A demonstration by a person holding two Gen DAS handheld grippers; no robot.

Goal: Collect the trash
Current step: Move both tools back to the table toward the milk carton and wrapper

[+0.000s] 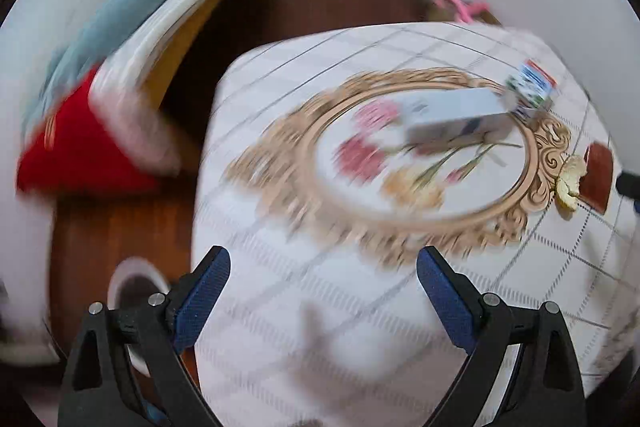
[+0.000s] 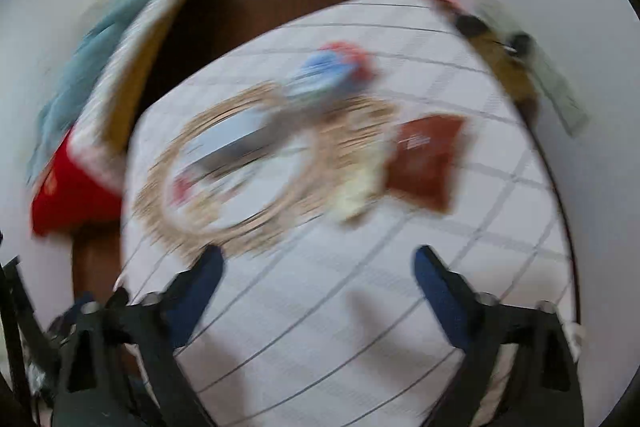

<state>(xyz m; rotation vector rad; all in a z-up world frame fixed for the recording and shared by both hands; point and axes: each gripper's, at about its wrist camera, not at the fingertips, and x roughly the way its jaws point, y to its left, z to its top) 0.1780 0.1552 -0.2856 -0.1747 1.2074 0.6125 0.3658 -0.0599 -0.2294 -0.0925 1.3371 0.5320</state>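
A round table with a white checked cloth [image 1: 320,307] bears several pieces of trash. In the left wrist view a long white box [image 1: 456,121] lies on the floral print, a small crushed carton [image 1: 530,89] behind it, a pale peel scrap [image 1: 570,183] and a brown packet [image 1: 598,177] at the right. My left gripper [image 1: 322,273] is open and empty over the near cloth. In the blurred right wrist view the box [image 2: 236,139], carton [image 2: 328,73], peel [image 2: 356,191] and brown packet [image 2: 426,159] show ahead. My right gripper [image 2: 316,273] is open and empty.
A white round bin [image 1: 134,291] stands on the brown floor [image 1: 120,227] at the left of the table. Stacked red, white and blue bedding [image 1: 120,87] lies left of it. A pink object [image 1: 456,3] is behind the table by the wall.
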